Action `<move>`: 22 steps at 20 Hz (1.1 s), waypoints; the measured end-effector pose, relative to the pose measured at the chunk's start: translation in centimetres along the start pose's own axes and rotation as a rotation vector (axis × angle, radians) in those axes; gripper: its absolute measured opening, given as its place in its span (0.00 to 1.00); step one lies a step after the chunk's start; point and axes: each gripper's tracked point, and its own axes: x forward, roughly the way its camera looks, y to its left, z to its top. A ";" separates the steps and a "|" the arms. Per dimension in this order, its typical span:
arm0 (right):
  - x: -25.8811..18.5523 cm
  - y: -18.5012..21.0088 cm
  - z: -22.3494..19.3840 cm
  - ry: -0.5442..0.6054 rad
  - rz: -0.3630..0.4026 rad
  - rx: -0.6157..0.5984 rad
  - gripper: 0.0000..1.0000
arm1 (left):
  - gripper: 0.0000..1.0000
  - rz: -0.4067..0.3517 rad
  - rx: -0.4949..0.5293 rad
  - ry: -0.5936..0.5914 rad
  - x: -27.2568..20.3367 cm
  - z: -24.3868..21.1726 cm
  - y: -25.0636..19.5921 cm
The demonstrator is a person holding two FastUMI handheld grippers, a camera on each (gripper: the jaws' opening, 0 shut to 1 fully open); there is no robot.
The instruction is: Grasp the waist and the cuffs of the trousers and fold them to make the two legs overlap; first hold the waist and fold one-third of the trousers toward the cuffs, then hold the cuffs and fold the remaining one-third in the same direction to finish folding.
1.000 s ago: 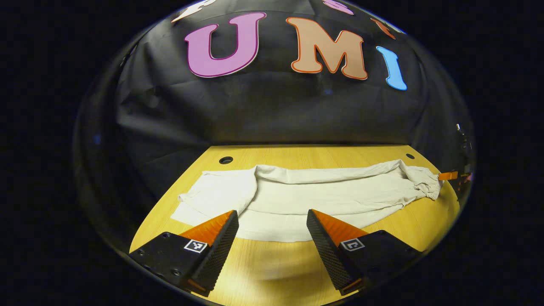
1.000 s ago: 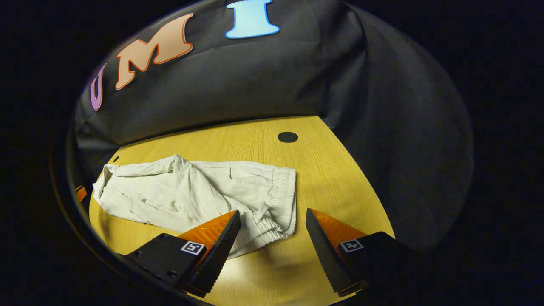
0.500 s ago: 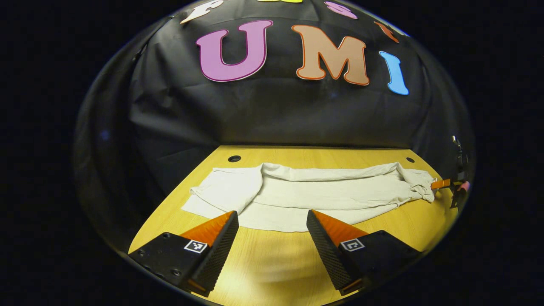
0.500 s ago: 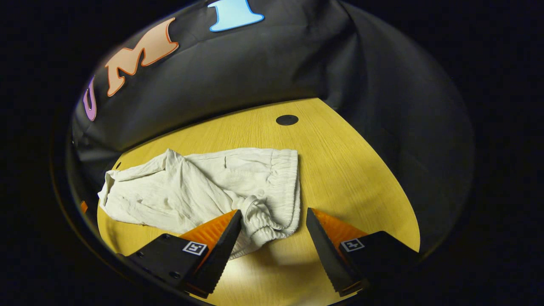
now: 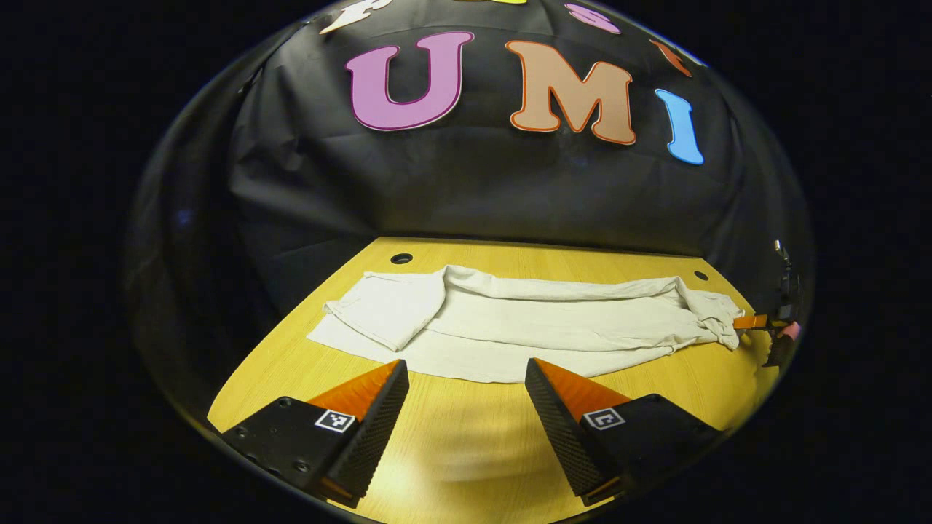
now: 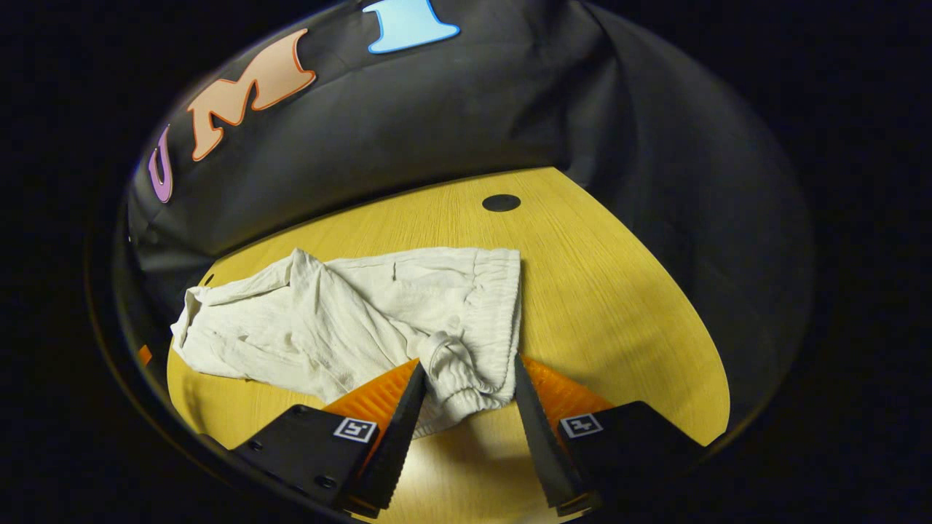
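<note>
Two grippers: your right gripper point(image 6: 466, 378) jaws straddle the trousers' point(image 6: 349, 320) waistband bunch, not clamped; left gripper point(image 5: 466, 382) jaws open over bare table point(image 5: 466, 437), trousers at 12 o'clock.

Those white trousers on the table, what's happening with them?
A person with a gripper in each hand is starting to fold the trousers, which lie stretched across the wooden table. The right gripper is closing around the bunched waist, not yet clamped. The left gripper hovers open just short of the near leg edge. No fold is made yet.
</note>
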 end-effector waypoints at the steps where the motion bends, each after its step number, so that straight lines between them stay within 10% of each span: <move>1: -0.1 0.2 -0.2 0.014 0.010 0.021 0.62 | 0.97 -0.001 -0.002 -0.001 -0.1 0.0 -0.3; 7: -0.1 0.6 0.1 0.015 0.046 0.037 0.22 | 0.97 0.001 -0.002 -0.015 -0.8 0.3 -1.2; 22: -3.5 2.2 3.0 -0.056 -0.013 -0.031 0.21 | 0.97 -0.056 -0.051 -0.044 0.7 1.5 0.6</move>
